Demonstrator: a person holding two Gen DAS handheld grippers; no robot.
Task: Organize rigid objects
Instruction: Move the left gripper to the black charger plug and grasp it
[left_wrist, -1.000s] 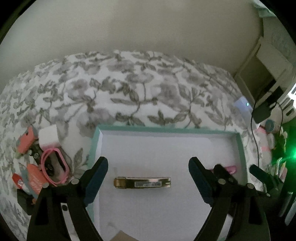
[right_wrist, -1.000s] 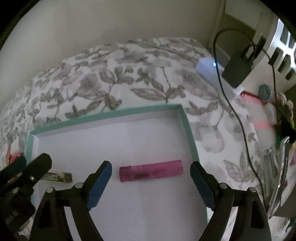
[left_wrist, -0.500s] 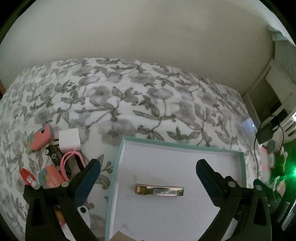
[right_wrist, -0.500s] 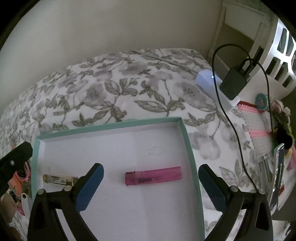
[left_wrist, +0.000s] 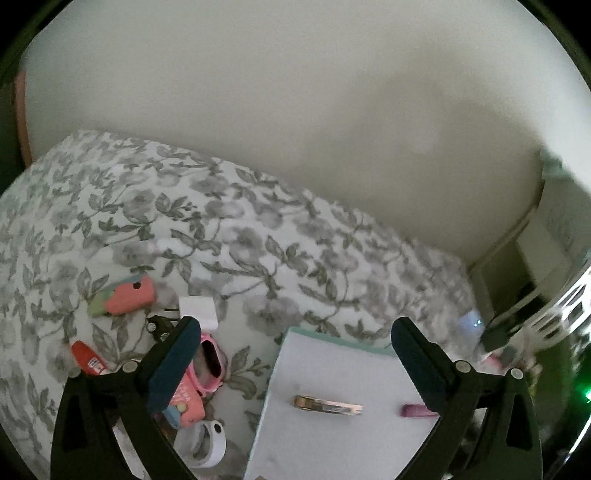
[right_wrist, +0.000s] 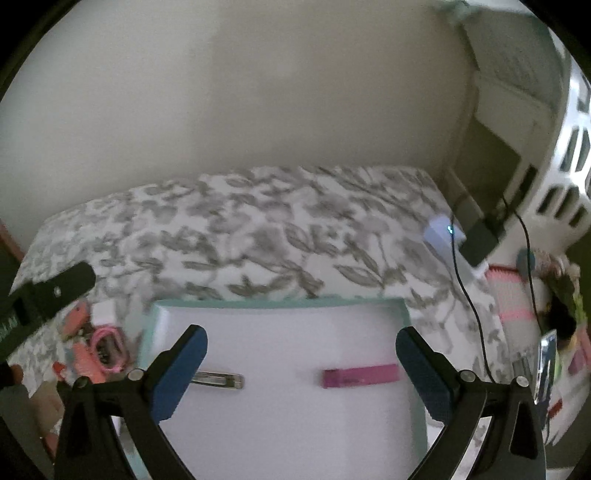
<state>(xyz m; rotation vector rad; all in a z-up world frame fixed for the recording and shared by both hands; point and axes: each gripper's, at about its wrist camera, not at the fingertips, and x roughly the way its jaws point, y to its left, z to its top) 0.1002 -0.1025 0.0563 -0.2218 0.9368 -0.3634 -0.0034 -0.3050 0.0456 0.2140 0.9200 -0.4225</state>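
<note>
Grey-leaf floral bedspread (left_wrist: 236, 236) under a plain cream wall; dim light, some blur in both views.

- Shallow white tray with a mint-green rim (right_wrist: 280, 303) is laid flat on the bedspread. Two things are already placed in it, well apart: a slim gold metal hair clip (left_wrist: 328, 405) toward the left and a pink translucent plastic lighter (right_wrist: 361, 376) toward the right.
- Left of the tray, a loose cluster is seen on the cloth: a coral strawberry-shaped piece (left_wrist: 123, 296), a white cube charger plug (left_wrist: 197, 310), a pink loop-shaped band (left_wrist: 208, 363), a small red tube (left_wrist: 88, 357), a white ring-shaped item (left_wrist: 208, 441).
- Left gripper (left_wrist: 291, 362) is held above the tray's left edge, jaws fully spread, nothing between them.
- Right gripper (right_wrist: 301, 369) is held over the tray, jaws wide, empty; the clip and the lighter lie below, untouched.

Handling, as judged:
- All cluster pieces are taken to be light and stiff. The plug is best gripped across its flat sides; smooth plastic may slip.
- The tube should be pinched at mid-length, across its short axis.
- The band and the ring are possibly flexible — too blurred to settle — so a pinch through one wall is advised.
- The soft bedding will give under downward pressure, so low, thin items may sink.
</note>
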